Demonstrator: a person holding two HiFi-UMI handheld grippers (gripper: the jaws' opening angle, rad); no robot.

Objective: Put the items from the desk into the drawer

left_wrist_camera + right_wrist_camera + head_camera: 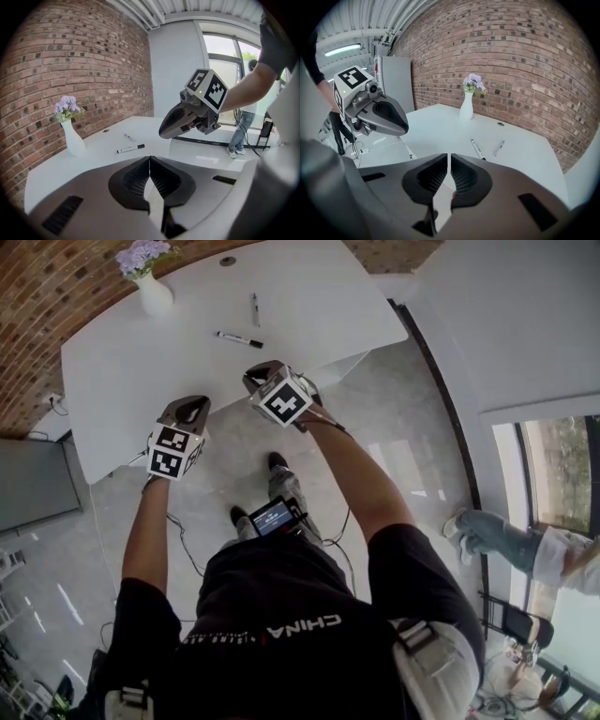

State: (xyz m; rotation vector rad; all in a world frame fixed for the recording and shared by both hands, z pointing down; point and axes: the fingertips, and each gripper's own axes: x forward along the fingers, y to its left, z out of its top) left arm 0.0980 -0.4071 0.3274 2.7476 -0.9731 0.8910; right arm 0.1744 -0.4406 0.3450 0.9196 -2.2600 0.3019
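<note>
Seen from above, a person stands at the near edge of a white counter (131,381) with rounded corners, which sits against a red brick wall (47,287). Each hand holds a grey gripper topped by a cube of black-and-white square markers. The left gripper (190,410) hangs over the counter's near edge, and the right gripper (262,375) is just beside it, a little further in over the counter. In the left gripper view the tongs (149,162) are pressed together with nothing between them. In the right gripper view the tongs (449,160) are likewise together and empty. On the counter beyond the grippers lies a white marker (240,338) with a black cap, flat on its side. A slim pen (255,308) lies near it, further back and apart from it. At the far left corner stands a white vase (155,294) of pale purple flowers, upright and well apart from both. Neither gripper touches the marker or the pen. At the right edge, another person's sleeve (502,538) shows on the floor side.
</note>
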